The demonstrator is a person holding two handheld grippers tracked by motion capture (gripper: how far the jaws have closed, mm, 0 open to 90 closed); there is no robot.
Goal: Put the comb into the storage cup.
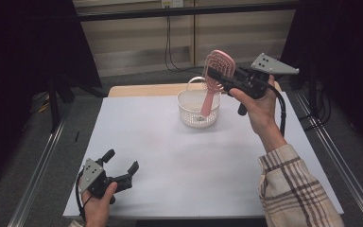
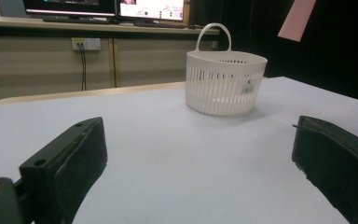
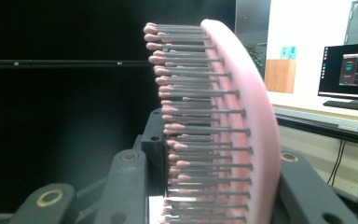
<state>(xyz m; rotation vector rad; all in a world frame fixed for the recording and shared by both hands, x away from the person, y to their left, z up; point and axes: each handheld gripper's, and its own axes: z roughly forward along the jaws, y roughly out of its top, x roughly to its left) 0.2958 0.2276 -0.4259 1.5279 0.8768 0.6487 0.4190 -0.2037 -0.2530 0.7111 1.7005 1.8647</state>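
A pink hairbrush (image 1: 214,78) hangs upright over the white slotted basket (image 1: 198,108), head up and handle pointing down into it. My right gripper (image 1: 216,75) is shut on the brush's head, held above the basket's right side. Up close in the right gripper view, the brush (image 3: 242,116) stands between the jaws with its dark bristles pointing left. My left gripper (image 1: 121,165) rests low at the table's near left corner, open and empty. From the left gripper view the basket (image 2: 225,81) stands ahead, its handle raised at the back.
The basket sits on a pale sheet (image 1: 179,161) covering the table; a wooden edge (image 1: 142,90) shows at the back. Metal rails (image 1: 38,175) run along both sides. A wall socket with cables (image 2: 85,46) and monitors (image 2: 149,9) lie behind.
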